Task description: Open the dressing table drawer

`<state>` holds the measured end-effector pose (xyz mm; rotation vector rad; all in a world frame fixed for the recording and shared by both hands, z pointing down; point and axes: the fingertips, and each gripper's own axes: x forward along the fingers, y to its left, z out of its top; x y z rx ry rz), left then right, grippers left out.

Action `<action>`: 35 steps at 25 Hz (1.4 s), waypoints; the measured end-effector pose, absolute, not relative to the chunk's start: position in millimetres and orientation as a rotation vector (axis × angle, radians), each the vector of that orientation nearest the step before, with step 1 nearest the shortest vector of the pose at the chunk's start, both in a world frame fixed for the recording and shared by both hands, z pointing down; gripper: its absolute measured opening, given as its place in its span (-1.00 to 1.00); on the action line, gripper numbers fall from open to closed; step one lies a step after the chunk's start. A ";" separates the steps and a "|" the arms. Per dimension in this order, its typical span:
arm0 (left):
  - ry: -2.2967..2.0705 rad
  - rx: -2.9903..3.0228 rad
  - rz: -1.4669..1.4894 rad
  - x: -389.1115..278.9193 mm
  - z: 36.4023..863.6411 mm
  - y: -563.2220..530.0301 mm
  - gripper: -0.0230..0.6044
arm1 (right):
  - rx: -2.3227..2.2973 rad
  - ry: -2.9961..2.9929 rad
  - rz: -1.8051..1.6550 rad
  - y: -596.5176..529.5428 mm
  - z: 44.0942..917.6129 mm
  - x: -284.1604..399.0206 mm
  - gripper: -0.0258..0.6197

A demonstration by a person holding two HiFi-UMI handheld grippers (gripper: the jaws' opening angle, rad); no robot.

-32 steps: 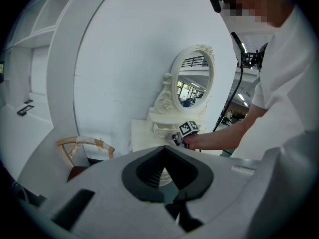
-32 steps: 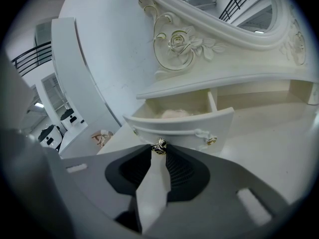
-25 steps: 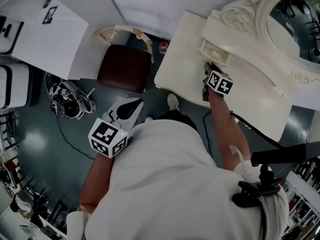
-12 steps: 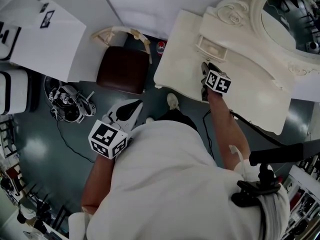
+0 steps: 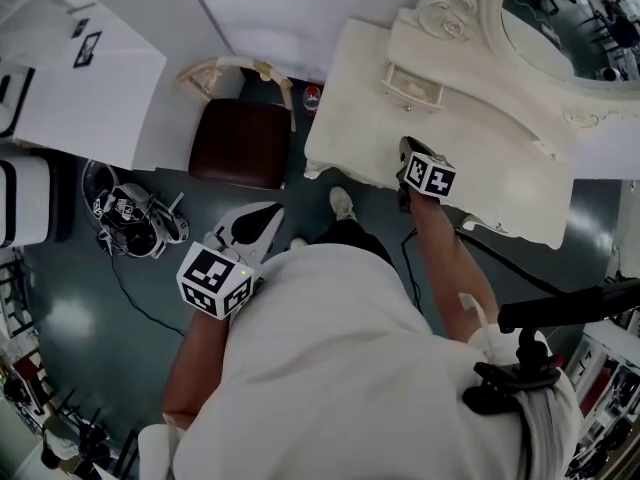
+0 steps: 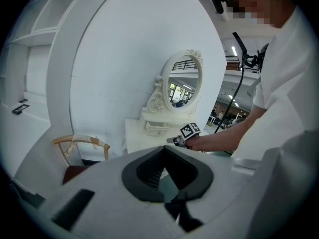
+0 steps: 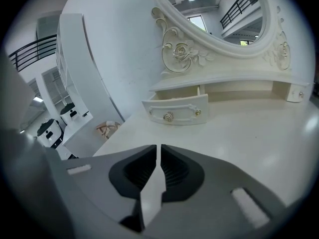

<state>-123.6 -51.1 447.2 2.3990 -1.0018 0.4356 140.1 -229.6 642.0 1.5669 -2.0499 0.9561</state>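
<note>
Two grippers in view, one per hand. The dressing table (image 5: 350, 118) stands at the upper right of the head view, white, with an oval mirror (image 5: 570, 18) in a carved frame at its back.

Drawer (image 5: 413, 88): small, sits under the mirror's base, already pulled part way out of its slot. In the right gripper view its front (image 7: 177, 112) stands forward of the recess, and the side walls show behind it. One round knob (image 7: 169, 116) sits at the middle of the front, with a smaller fitting to its right.

Right gripper (image 5: 405, 150): over the bare tabletop near the table's front edge, pointing toward the drawer but apart from it. Its jaws are closing; in its own view (image 7: 159, 147) only a narrow slit is left between the pads, with nothing in it but tabletop behind.

Left gripper (image 5: 278, 208): held low beside the person's body, over the grey floor (image 5: 60, 298), well apart from the table. In its own view (image 6: 163, 149) the fingertips meet at the front, and nothing is between them.

Chair (image 5: 245, 138) with a dark brown seat stands just left of the table. A bundle of cables and gear (image 5: 130, 213) lies on the floor further left.
</note>
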 end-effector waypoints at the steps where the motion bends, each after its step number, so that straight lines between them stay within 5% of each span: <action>1: -0.995 2.404 0.434 -124.8 447.4 -46.9 -0.92 | 1.567 -2.047 0.955 -222.5 640.9 138.6 -0.86; 35: -0.889 2.451 0.408 -155.4 458.0 64.3 -0.92 | 1.215 -2.231 0.782 -18.8 571.1 33.8 -0.92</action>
